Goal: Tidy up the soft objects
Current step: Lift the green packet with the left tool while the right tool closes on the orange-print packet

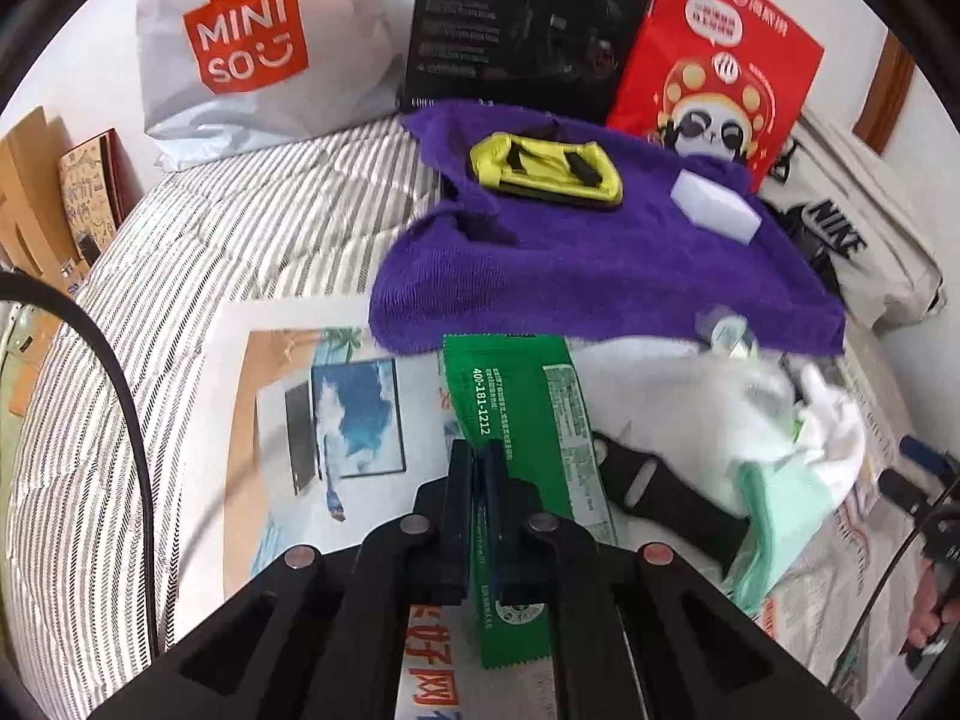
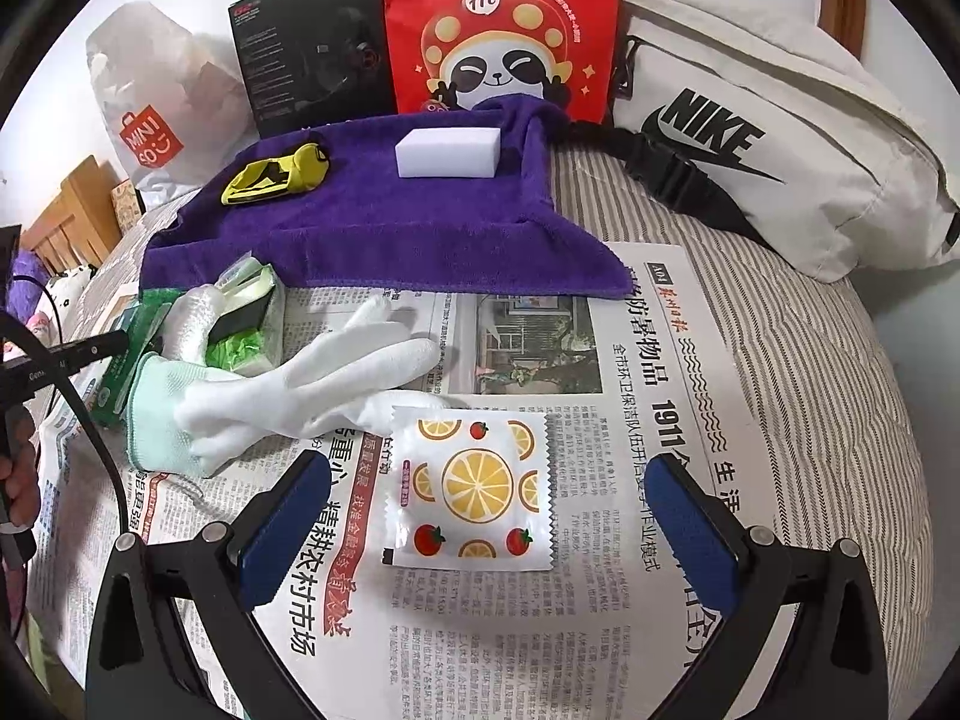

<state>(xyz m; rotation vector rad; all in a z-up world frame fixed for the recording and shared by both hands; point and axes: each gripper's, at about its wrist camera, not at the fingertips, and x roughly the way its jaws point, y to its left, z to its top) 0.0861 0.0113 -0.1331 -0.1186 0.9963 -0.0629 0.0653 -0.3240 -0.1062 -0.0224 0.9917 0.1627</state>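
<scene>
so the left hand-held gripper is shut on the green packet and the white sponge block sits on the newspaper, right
Not quite. The white sponge block sits on the purple towel, not the newspaper; the right wrist view shows it. The left hand-held gripper is indeed shut on the green packet.

I read MINISO on the white bag (image 1: 252, 48), HECATE on the black box (image 2: 312, 42), NIKE on the pale waist bag (image 2: 780, 138), 400-181-1212 on the green packet (image 1: 516, 414) and 1911 on the newspaper (image 2: 660, 420).
</scene>
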